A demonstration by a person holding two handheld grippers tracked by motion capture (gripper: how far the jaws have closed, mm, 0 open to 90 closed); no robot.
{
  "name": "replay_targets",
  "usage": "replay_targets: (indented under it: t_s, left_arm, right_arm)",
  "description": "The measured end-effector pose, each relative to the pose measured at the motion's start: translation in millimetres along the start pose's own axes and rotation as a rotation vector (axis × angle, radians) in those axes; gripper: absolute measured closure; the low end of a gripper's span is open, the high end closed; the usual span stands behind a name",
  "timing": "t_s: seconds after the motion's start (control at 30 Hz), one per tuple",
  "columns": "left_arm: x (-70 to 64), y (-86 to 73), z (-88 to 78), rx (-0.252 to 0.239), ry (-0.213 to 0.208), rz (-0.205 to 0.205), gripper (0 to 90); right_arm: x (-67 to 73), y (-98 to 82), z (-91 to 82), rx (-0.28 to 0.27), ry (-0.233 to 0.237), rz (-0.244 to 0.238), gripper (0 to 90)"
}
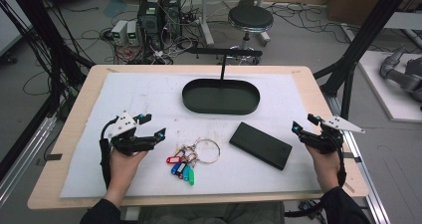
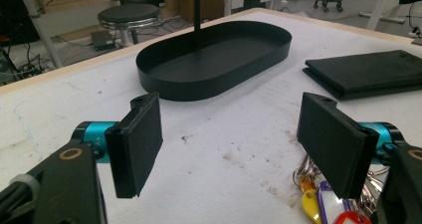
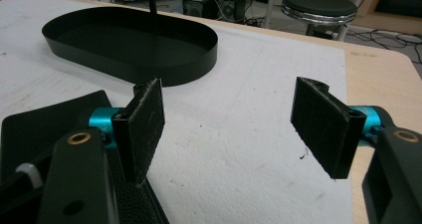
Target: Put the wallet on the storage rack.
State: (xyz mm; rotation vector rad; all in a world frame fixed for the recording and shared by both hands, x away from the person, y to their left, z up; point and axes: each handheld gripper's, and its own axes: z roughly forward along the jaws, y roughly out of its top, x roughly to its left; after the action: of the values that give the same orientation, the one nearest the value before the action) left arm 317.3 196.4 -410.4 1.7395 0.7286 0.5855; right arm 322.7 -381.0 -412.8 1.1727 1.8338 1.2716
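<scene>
My left gripper (image 1: 152, 126) rests low over the white mat (image 1: 149, 97) at the left, open, with nothing between its jaws (image 2: 234, 147). Just right of it lies a key ring (image 1: 191, 157) with coloured tags, whose tags (image 2: 323, 204) peek out behind the right jaw in the left gripper view. A flat black case (image 1: 260, 145) lies right of centre (image 2: 373, 72) (image 3: 35, 127). My right gripper (image 1: 303, 124) stands open at the mat's right edge, past the case's right end, empty (image 3: 229, 127). A black oval tray (image 1: 221, 96) sits at the back centre (image 2: 214, 59) (image 3: 129, 40).
A thin black post (image 1: 223, 67) with a crossbar rises from the tray's far side. The wooden table's edge (image 1: 331, 114) runs close to my right gripper. A round stool (image 1: 250, 19), computer boxes (image 1: 159, 12) and cables stand on the floor beyond the table.
</scene>
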Motion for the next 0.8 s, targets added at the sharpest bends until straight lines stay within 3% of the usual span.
replay_targets:
  t_s: [0.27, 0.63, 0.8]
  left_arm:
    - [1.6, 0.9, 3.8, 0.014, 0.009, -0.032, 27.4]
    - [1.2, 0.2, 16.7, 0.075, -0.019, -0.079, 40.2]
    - [-0.3, -1.9, 25.3, 0.119, -0.054, -0.096, 43.9]
  right_arm:
    - [-1.5, -0.6, 0.0, 0.001, 0.000, 0.009, 29.9]
    - [-0.5, -1.6, 1.2, 0.012, -0.001, 0.002, 29.9]
    - [0.1, -1.5, 1.4, 0.013, 0.001, -0.001, 29.9]
